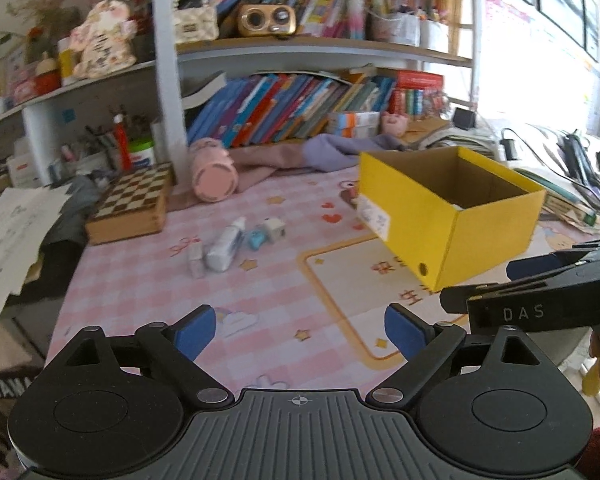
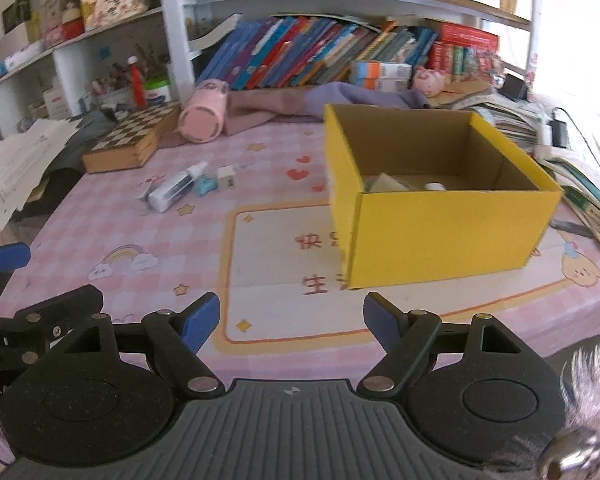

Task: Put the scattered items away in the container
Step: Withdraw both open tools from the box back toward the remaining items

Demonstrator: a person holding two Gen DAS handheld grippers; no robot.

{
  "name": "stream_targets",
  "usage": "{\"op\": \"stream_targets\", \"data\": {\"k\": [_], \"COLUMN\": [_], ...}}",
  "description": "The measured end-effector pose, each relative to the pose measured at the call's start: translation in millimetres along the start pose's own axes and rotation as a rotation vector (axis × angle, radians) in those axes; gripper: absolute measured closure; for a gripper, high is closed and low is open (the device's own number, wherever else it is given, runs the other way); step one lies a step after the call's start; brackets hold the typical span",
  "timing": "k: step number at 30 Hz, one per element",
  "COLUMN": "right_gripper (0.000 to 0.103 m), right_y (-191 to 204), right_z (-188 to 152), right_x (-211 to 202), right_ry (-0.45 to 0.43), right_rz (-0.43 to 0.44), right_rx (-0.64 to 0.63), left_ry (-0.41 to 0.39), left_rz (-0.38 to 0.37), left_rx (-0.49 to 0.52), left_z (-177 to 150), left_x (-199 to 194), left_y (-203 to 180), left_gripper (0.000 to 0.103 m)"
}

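Observation:
An open yellow cardboard box [image 1: 432, 216] [image 2: 444, 220] stands on the pink checked tablecloth; a few small items lie inside it [image 2: 388, 183]. A small pile lies left of it: a white tube [image 1: 224, 246] [image 2: 172, 191], a light blue item [image 1: 256, 239] [image 2: 206, 185], a white cube [image 1: 275, 229] [image 2: 227, 176] and a small grey stick [image 1: 195, 258]. My left gripper [image 1: 300, 330] is open and empty, low over the cloth, short of the pile. My right gripper [image 2: 292, 322] is open and empty, in front of the box's near left corner.
A wooden chess box [image 1: 134, 204] [image 2: 134, 138] and a pink cylinder case [image 1: 213, 170] [image 2: 204, 114] lie behind the pile. Purple cloth [image 2: 332, 98], shelves of books, loose papers [image 1: 8, 232] at left, stacked books and cables [image 2: 560, 136] at right.

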State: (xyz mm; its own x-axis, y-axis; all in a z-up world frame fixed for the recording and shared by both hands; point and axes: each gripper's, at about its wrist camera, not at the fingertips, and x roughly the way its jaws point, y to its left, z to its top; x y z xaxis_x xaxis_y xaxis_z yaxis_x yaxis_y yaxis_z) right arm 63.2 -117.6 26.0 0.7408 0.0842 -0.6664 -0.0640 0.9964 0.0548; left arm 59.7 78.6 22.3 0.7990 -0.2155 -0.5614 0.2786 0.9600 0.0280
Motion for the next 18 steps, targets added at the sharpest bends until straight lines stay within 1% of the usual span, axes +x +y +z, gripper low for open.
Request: {"op": "stream_targets", "data": {"k": [7, 18], "right_gripper": [0.023, 0.022], "right_y": [21.5, 39.1], "right_z": [5.9, 13.2], "right_x": [8.3, 29.6], "right_ry": [0.011, 0.043], "right_rz": [0.050, 0.103], "right_rx": [-0.057, -0.103], "left_ry": [0.010, 0.048], "left_rz": [0.053, 0.097], "left_rx": [-0.046, -0.082], "left_z": [-4.1, -8.0], "left_x": [-4.6, 3.3], "left_y": [17.6, 33.9], "left_gripper": [0.009, 0.009]}}
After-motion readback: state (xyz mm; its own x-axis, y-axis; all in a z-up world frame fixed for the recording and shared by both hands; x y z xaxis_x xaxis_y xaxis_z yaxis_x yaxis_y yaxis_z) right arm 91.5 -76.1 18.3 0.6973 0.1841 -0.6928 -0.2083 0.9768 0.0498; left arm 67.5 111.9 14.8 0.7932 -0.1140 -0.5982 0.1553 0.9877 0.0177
